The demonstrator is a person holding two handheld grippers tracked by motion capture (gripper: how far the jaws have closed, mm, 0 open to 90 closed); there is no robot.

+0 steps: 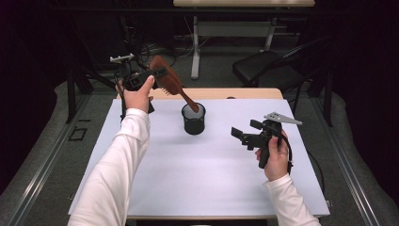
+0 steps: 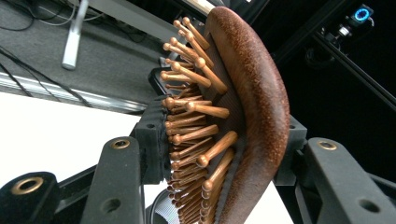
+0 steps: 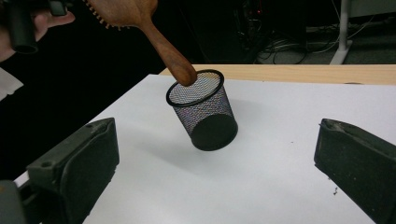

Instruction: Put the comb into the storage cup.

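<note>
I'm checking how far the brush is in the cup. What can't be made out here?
- Handle tip: in the high view and the right gripper view, the cup's rim and mesh hide the end of the brush handle, so its depth is unclear.
- Handle: cut off by the bottom edge in the left gripper view.
- Cup floor: hidden by its wall.
- Left gripper pads: bristles cover one contact.

Dark room, grey floor [image 1: 47, 141], black chair [image 1: 263, 66], white desk [image 1: 235, 19]

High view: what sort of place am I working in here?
Probably a lab or recording studio, not a home: dark curtained surroundings, a white-covered table as the work surface, loose cables on the grey floor, and an empty black chair beside a height-adjustable desk behind.
</note>
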